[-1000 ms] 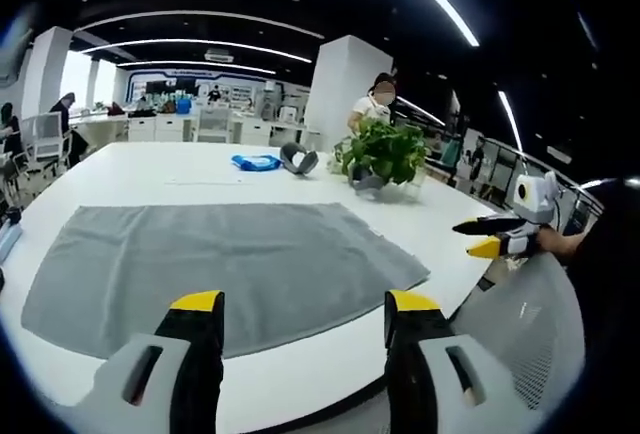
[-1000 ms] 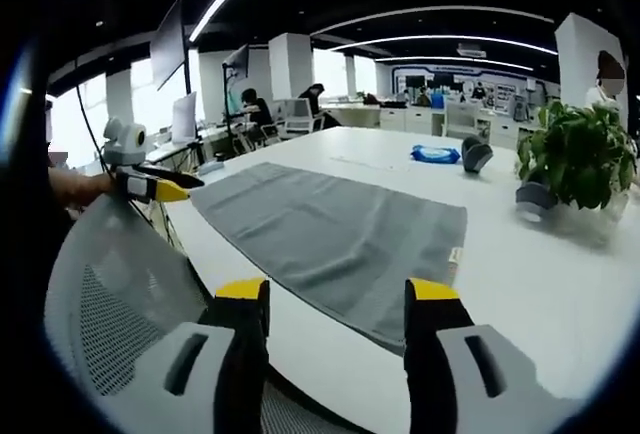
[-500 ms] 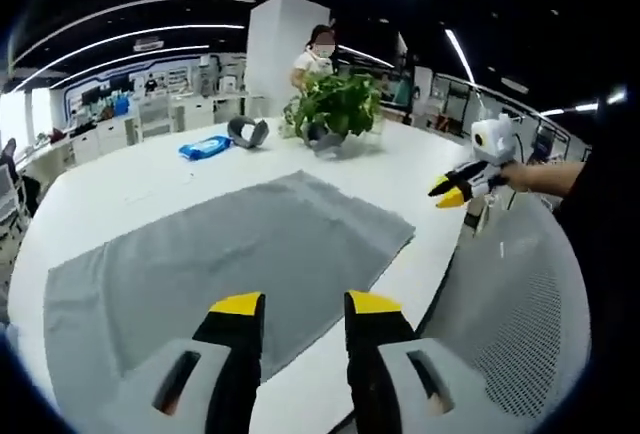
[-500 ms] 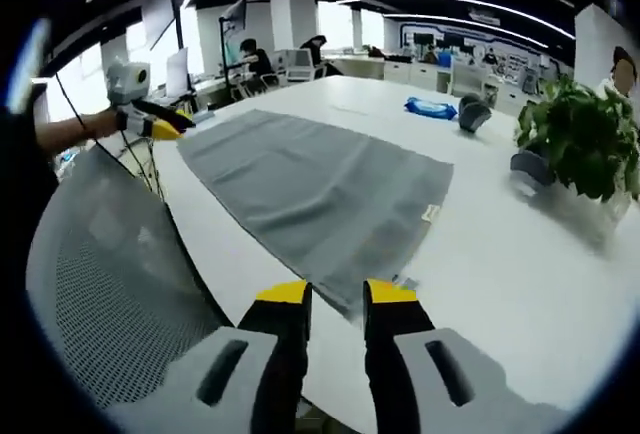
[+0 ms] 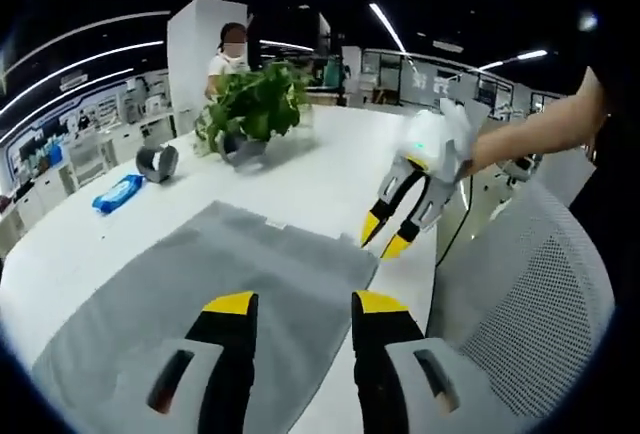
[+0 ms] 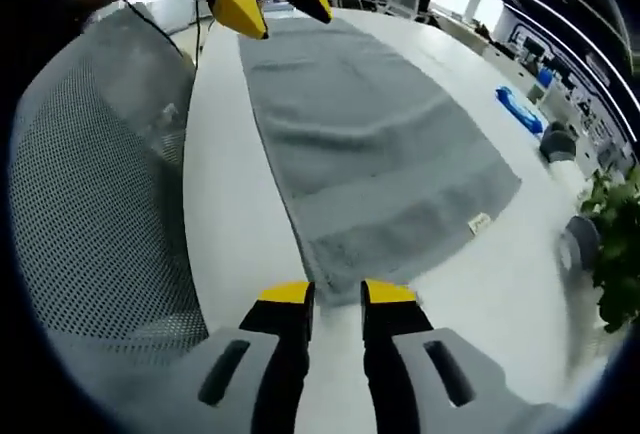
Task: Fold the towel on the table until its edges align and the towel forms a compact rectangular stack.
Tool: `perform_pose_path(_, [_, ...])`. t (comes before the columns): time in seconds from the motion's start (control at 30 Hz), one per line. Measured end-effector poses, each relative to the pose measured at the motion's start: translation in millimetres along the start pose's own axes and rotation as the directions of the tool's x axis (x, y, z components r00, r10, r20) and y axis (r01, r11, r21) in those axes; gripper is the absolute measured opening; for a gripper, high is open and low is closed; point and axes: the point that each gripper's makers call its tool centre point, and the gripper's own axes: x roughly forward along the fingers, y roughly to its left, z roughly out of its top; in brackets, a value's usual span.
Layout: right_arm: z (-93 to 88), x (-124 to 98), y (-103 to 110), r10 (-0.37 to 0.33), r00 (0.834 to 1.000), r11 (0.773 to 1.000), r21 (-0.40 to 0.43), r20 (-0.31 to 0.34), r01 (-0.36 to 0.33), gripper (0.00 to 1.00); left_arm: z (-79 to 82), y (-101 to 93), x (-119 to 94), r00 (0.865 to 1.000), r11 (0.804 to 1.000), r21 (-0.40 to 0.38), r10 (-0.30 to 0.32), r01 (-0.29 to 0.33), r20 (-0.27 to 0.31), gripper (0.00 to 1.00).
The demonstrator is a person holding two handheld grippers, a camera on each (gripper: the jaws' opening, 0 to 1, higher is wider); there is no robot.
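White counter (image 5: 330, 169), grey towel (image 6: 380, 144) spread flat along its near edge, left gripper (image 5: 296, 302) over the towel with fingers parted, right gripper (image 6: 336, 293) at the towel's near corner, fingers narrowly apart, grasping nothing, potted plant (image 5: 250, 104) far off

A grey towel (image 6: 375, 149) lies spread flat and unfolded on the white table (image 6: 225, 214), running from the top centre of the right gripper view down to lower centre. Its surface shows shallow creases, a woven band crosses near its lower end, and a small pale tag (image 6: 479, 224) sits at the right edge.
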Motion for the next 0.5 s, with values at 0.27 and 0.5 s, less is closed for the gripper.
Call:
perform_pose_path(0.27, [-12.5,11,-4,-0.021,1.0,1.0,-0.007,-0.017,0.021,0.05,-19.0,-3.3,3,0.995,0.972,-0.236,0.012,0.012,0.101,0.36])
perform_pose_path(0.5, [2.1,1,-3,-0.026,0.999,0.999,0.042,0.038,0.025,0.0,-13.8,2.5,-1,0.993,0.983,-0.184,0.035,-0.014,0.114,0.34])
